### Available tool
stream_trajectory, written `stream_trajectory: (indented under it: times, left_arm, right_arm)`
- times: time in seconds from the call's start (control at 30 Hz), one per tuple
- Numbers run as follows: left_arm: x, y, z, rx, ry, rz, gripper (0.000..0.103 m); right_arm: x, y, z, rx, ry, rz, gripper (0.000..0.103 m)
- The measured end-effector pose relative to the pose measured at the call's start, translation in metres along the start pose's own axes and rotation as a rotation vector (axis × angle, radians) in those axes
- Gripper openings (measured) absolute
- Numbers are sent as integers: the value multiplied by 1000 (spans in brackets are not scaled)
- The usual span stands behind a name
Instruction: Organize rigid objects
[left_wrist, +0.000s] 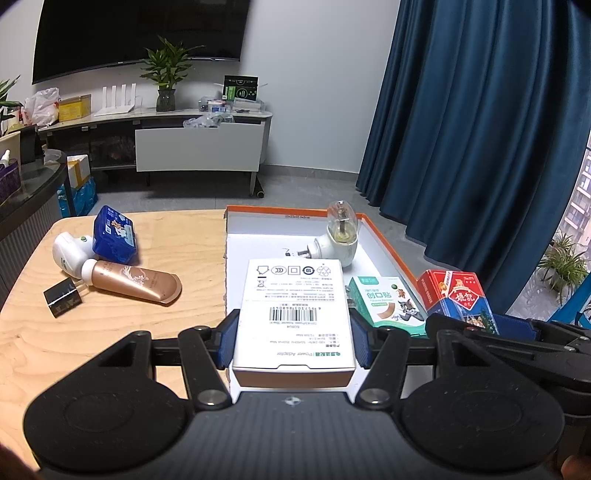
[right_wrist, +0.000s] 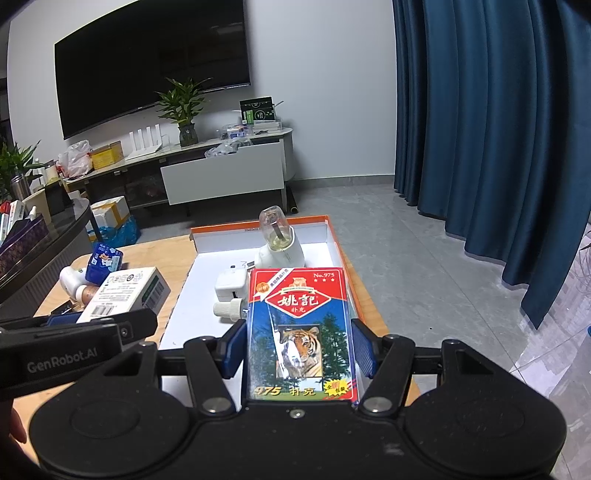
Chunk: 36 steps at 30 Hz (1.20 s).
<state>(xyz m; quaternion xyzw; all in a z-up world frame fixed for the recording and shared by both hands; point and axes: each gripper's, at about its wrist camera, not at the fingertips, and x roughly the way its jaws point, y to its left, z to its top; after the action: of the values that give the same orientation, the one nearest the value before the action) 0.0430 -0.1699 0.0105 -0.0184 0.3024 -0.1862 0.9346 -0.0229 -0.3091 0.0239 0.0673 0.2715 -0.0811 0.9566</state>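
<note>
Left gripper (left_wrist: 293, 338) is clamped on the white adapter box (left_wrist: 293, 314), held over the near edge of the orange-rimmed tray (left_wrist: 384, 240). Right gripper (right_wrist: 299, 350) is squeezing the tiger card pack (right_wrist: 301, 332) above the same tray. Mosquito plug-in (left_wrist: 338, 240) sits at the tray's far end, looks tilted but hard to tell.

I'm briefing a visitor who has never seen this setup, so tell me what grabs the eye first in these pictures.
Two boxes held up close dominate: the left gripper has its jaws shut on a white cardboard power adapter box, and the right gripper grips a red and blue tiger-print playing card box. Behind them lies an orange-rimmed white tray holding a white plug-in vaporizer with a clear bulb.
</note>
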Motion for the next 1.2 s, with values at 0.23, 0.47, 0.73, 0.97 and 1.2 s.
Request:
stream_trajectory:
  times: [0.23, 0.47, 0.73, 0.97, 1.2]
  left_arm:
    - [1, -1, -1, 2, 2, 0, 60]
    - [3, -1, 0, 3, 4, -8, 60]
    - [5, 0, -1, 4, 6, -8, 60]
    - [6, 0, -2, 3, 8, -7, 60]
    - [7, 0, -3, 5, 10, -9, 60]
  right_arm:
    - [2, 0, -1, -10, 1, -6, 71]
    - [4, 1, -2, -14, 7, -10, 71]
    - [10, 5, -4, -24, 19, -12, 71]
    - [12, 5, -3, -31, 28, -11, 71]
    - [13, 5, -3, -29, 34, -11, 71]
